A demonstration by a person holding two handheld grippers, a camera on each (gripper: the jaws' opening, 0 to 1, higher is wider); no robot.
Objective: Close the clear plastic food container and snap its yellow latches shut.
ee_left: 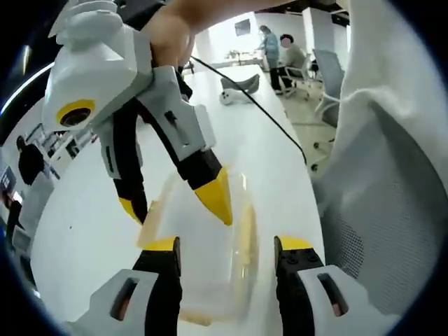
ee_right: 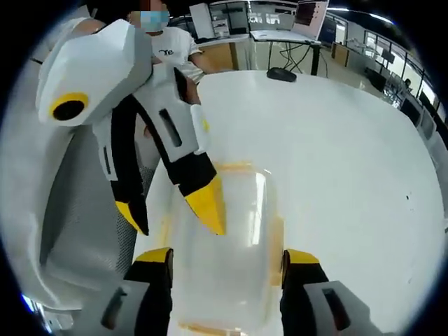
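Left tongs (ee_left: 225,250), right tongs (ee_right: 225,260) spread, straddling container (ee_right: 222,262)

Big open office kind of space, pretty bright. The long white surface (ee_left: 231,140) runs off toward the far end, with a black cable (ee_left: 273,119) trailing across it and some grey gadget (ee_left: 238,85) lying further down. A grey mesh office chair (ee_left: 392,231) sits right at the edge, more chairs (ee_left: 327,77) beyond. Two people (ee_left: 280,56) hang around at the back. On the other side there are desks with monitors (ee_right: 311,14) and a dark mouse-like thing (ee_right: 282,73).
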